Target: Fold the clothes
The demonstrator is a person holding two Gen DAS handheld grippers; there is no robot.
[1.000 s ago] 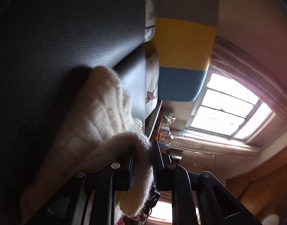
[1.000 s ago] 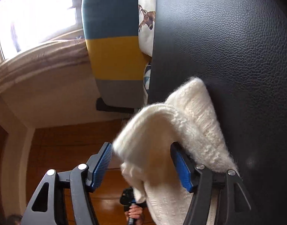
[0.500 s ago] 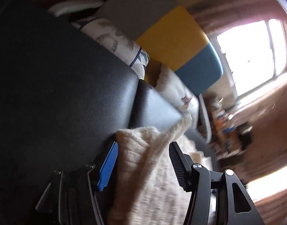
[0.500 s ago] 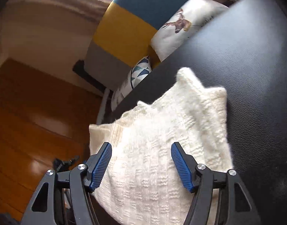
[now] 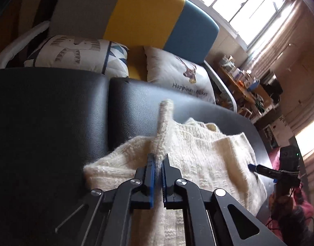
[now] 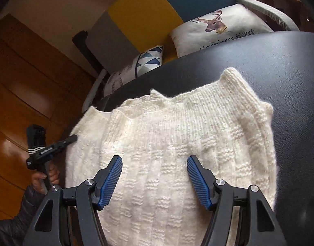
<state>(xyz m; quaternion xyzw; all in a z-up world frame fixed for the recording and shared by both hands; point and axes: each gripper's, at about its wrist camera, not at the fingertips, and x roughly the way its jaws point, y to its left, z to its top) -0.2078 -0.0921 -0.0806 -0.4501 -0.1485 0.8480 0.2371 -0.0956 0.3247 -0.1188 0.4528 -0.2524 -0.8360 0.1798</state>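
— How far along are you?

— Partway, I judge. The cream sweater [image 6: 171, 143] lies doubled on the black table [image 6: 280, 65], not yet compact.

— Room to move?

— Bare table beyond; the sweater's left side hangs off the edge.

— Your jaws?

— My left gripper [image 5: 158, 168] is clamped on a raised fold; my right gripper [image 6: 155, 181] hovers, jaws apart.

Bare black leather surface [image 5: 44, 123] is left open to the left of the cream knit sweater [image 5: 198, 153] and beyond it, up to the far edge. That far edge is lined by two printed cushions [image 5: 79, 55] and a striped chair back [image 5: 140, 14]. To the right, passage is narrowed by the other gripper [image 5: 259, 169]; in the right wrist view, open wooden floor [image 6: 23, 86] is seen past the sweater's left edge.
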